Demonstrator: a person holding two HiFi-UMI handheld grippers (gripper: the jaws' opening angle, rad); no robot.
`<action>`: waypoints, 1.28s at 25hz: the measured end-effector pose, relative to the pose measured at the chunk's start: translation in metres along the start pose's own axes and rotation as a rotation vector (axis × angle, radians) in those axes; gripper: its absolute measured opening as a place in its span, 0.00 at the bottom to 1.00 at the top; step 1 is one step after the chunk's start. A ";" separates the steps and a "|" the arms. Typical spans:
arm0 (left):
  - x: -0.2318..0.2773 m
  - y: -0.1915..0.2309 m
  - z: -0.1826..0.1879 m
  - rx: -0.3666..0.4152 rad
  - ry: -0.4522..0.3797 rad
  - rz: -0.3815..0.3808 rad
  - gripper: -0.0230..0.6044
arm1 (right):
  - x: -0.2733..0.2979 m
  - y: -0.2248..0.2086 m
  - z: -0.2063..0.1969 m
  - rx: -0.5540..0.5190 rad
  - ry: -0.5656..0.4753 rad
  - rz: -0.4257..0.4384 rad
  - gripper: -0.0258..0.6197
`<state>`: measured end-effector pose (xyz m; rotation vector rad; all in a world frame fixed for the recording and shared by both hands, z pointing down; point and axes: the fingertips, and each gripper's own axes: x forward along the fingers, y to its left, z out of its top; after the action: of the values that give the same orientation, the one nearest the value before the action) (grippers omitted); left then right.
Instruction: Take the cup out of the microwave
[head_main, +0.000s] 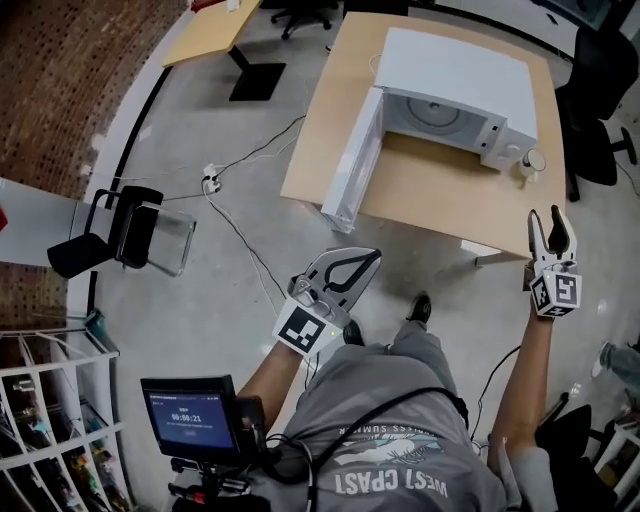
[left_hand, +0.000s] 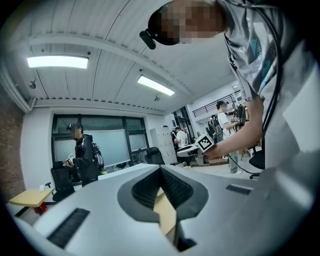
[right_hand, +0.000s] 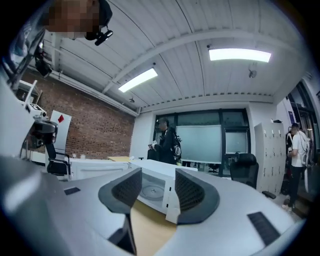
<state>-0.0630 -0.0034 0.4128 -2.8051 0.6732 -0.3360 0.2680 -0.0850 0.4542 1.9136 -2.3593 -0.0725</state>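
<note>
Though well apart from the right tool (head_main: 549, 216) — cup (head_main: 534, 160) beside microwave (head_main: 455, 90).

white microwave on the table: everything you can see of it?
The white boxy microwave stands on the light wooden table, door swung wide open toward the head view's left. Its round turntable looks bare. A control panel with knobs sits front right; a small white cup stands on the table beside that corner.

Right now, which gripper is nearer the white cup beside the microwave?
Right. The right gripper is just off the table edge, directly in front of the cup; the left gripper is farther off to the cup's left, near the end of the open microwave door.
</note>
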 end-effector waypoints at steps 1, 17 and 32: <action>-0.009 0.001 0.005 0.007 -0.016 -0.002 0.10 | -0.010 0.012 0.019 -0.015 -0.017 0.003 0.33; -0.126 0.005 0.018 0.115 -0.074 0.014 0.10 | -0.134 0.207 0.169 0.044 -0.205 0.174 0.06; -0.181 -0.030 0.025 -0.047 -0.232 0.034 0.11 | -0.200 0.292 0.179 0.044 -0.147 0.219 0.06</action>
<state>-0.2009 0.1118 0.3676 -2.8124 0.6812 0.0120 0.0047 0.1668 0.2966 1.7086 -2.6726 -0.1499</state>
